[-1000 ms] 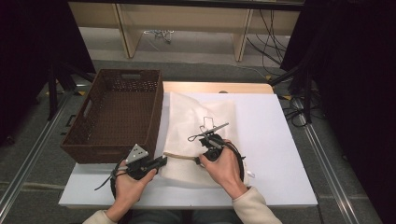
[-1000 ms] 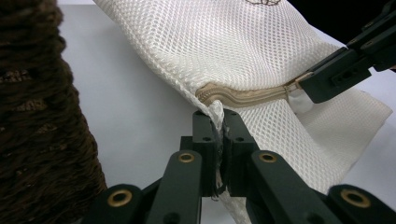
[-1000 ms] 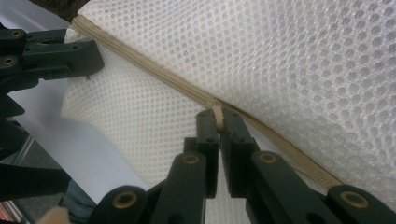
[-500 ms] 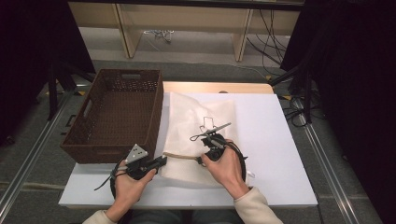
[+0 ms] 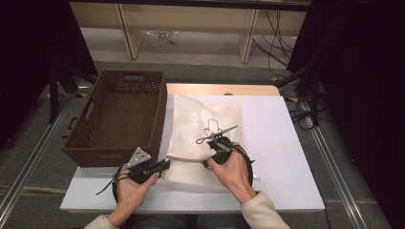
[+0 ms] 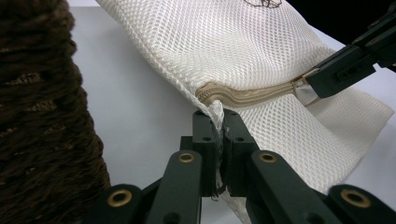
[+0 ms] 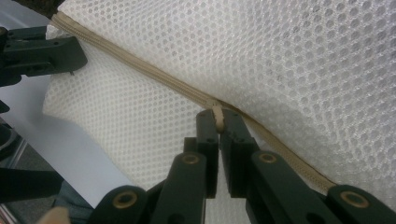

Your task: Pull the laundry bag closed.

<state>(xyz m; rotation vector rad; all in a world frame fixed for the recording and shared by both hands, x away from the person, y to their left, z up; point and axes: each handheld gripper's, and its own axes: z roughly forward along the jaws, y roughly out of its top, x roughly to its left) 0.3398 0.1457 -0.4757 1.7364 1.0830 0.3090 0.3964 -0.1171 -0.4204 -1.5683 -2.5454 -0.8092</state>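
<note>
Mesh fills most of what I see along both tongs: a white laundry bag (image 5: 203, 138) lying flat on the white table (image 5: 282, 143), just right of the brown wicker basket (image 5: 119, 114). Its tan zipper (image 5: 184, 160) runs along the edge nearest me.

My left gripper (image 6: 219, 116) is clamped tight on the bag's corner, right where the zipper ends, with a pinch of mesh squeezed between the jaws. I hold it there as an anchor, so the fabric has something to pull against instead of bunching up.

My right gripper (image 7: 217, 114) is closed just as firmly on the small tan zipper pull (image 7: 217, 112), its jaws nipping the tab from both sides. In the high view the 2 tools sit near each other along the seam, left gripper (image 5: 165, 164) at the corner and right gripper (image 5: 206, 163) a short way along it, and the zipper between them looks taut.

I judge this setup is for running the slider along the teeth; whether the bag is being opened or closed I cannot tell.
</note>
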